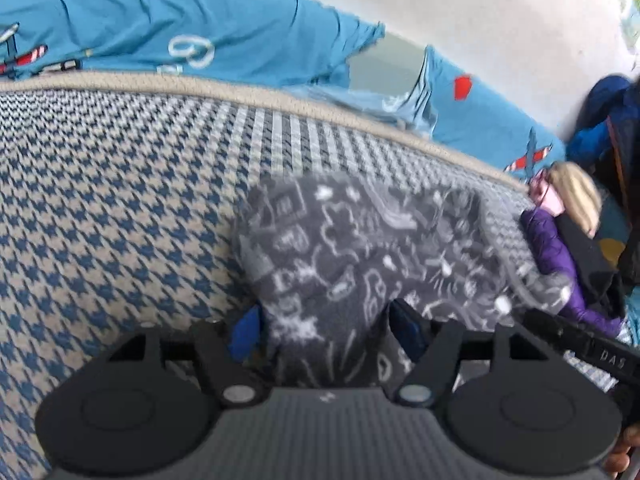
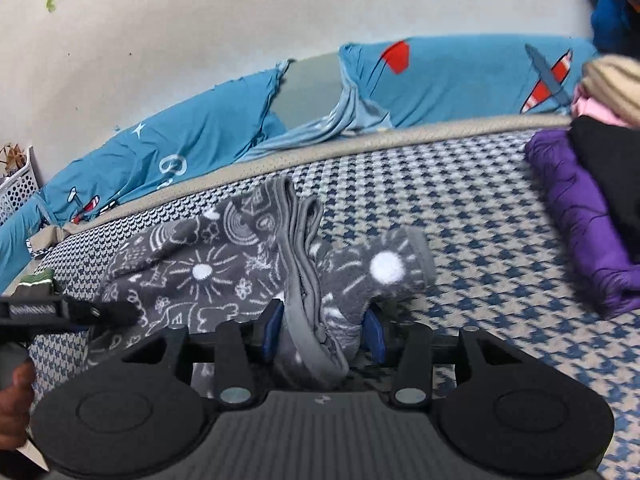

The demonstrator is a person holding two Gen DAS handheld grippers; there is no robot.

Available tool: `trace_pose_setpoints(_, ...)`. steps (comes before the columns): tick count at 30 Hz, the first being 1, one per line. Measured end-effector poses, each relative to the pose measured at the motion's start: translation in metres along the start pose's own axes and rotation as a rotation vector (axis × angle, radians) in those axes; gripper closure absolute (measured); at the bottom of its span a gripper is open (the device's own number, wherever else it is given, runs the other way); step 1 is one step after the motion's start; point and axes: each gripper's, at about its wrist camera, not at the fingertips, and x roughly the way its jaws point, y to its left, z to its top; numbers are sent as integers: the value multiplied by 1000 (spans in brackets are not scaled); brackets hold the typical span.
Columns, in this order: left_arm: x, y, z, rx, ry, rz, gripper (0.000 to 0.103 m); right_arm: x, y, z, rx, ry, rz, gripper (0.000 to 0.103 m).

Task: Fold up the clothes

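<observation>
A dark grey garment (image 2: pixel 224 276) is showing white doodles over the mattress (image 2: pixel 480 216), itself wearing blue-and-beige houndstooth with beige piping. Behind the mattress, a turquoise sheet (image 2: pixel 460 80) is displaying red-and-white planes; at its right, purple (image 2: pixel 580 216) and black (image 2: pixel 612 168) clothes are lying.

Both cams sit just behind their hand-held gripper, angled down, v. close to the mattress (image 1: pixel 120 184). Both face the wall (image 2: pixel 280 8) w/ blue sheet (image 2: pixel 200 136). Shared: grey patterned garment (image 1: pixel 352 240), purple folded item (image 2: pixel 580 208).
</observation>
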Motion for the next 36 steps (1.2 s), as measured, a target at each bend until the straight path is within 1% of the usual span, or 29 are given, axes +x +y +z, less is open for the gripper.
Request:
trace_pose_setpoints(2,-10,4,4,-12,-33,-26,31,-9,-2,-1,0,-34,-18,61)
trace_pose_setpoints(4,-15,6,6,-20,-56,-24,27,-20,-1,-1,-11,-87,-49,60)
trace_pose_setpoints(6,-16,7,8,-28,-65,-10,27,-30,2,-1,-28,-143,-73,61)
trace_pose_setpoints(9,-14,9,12,-55,-71,9,27,-32,17,2,-94,-182,-40,62)
trace_pose_setpoints(10,-13,10,13,-65,-73,17,27,-31,22,2,-119,-186,-24,66)
trace_pose_setpoints(11,-12,10,14,-72,-74,24,27,-30,28,1,-147,-190,-5,68)
trace_pose_setpoints(13,-10,10,16,-85,-76,35,27,-25,39,0,-205,-187,25,74)
trace_pose_setpoints(17,-3,13,19,-104,-77,50,27,-17,60,-3,-280,-181,97,76)
trace_pose_setpoints(21,3,16,20,-119,-68,68,27,-6,75,-9,-311,-152,156,76)
trace_pose_setpoints(27,12,18,25,-145,-66,89,24,12,94,-10,-330,-126,230,76)
trace_pose_setpoints(31,21,19,29,-165,-58,101,21,28,110,-18,-380,-78,224,76)
trace_pose_setpoints(33,27,21,30,-178,-54,107,18,37,113,-22,-410,-33,201,76)
trace_pose_setpoints(36,37,24,30,-198,-50,117,15,39,113,-27,-452,-22,177,77)
